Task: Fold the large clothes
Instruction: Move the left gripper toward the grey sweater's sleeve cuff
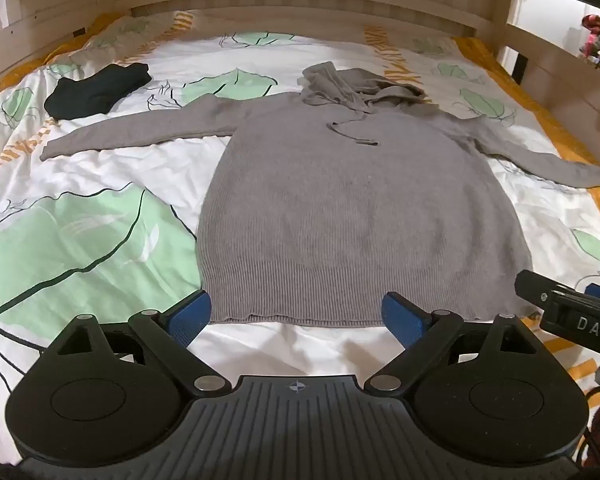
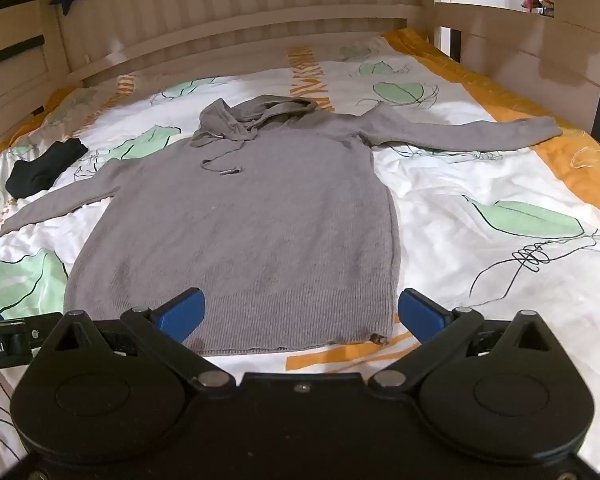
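A grey knit hoodie [image 1: 352, 208] lies flat, front up, on the bed, with both sleeves spread out and the hood bunched at the far end. It also shows in the right wrist view [image 2: 252, 232]. My left gripper [image 1: 296, 312] is open and empty, just above the hem near its left corner. My right gripper [image 2: 300, 312] is open and empty, over the hem near its right corner. The right gripper's body shows at the right edge of the left wrist view [image 1: 572, 312].
A folded black garment [image 1: 96, 90] lies on the bed to the far left, also in the right wrist view [image 2: 44, 172]. The white duvet [image 1: 100, 240] has green leaf and orange prints. A wooden bed frame [image 1: 300, 0] rings the far end and sides.
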Available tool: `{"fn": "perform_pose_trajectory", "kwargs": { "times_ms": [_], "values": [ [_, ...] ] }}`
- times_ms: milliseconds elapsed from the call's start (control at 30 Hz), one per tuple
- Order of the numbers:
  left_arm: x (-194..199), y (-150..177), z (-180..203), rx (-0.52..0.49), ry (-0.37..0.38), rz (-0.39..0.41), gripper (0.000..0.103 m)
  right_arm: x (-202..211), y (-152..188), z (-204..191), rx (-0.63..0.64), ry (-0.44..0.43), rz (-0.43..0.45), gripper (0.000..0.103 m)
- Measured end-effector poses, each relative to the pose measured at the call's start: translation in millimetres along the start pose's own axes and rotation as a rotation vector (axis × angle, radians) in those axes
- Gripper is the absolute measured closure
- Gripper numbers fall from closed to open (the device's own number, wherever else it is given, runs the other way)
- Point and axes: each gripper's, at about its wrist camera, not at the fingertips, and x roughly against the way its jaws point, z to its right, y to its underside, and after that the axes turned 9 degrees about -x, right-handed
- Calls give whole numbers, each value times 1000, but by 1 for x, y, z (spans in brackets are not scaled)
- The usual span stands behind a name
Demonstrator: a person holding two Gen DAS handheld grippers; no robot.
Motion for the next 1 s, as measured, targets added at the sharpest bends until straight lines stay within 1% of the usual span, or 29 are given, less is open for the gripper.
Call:
{"fn": "perform_pose_trajectory", "kwargs": {
  "times_ms": [367, 433, 500, 633, 800, 1000],
  "values": [
    [3, 4, -1, 2, 10, -10, 10, -2, 3, -2, 5, -7, -12, 1],
    [-5, 3, -1, 8, 15, -20, 10, -3, 3, -2, 6, -7, -15, 1],
    [-5, 2, 1, -4, 2, -10, 10, -3, 3, -3, 6, -8, -20, 1],
    [-8, 1, 0, -3, 1, -14, 10, -6, 4, -3, 7, -10, -32, 1],
    [-14, 1, -1, 9, 16, -21, 10, -12, 5, -4, 11, -13, -55, 1],
    [-27, 1, -4, 15, 26, -40, 10, -25, 6, -5, 11, -24, -103, 1]
  ]
}}
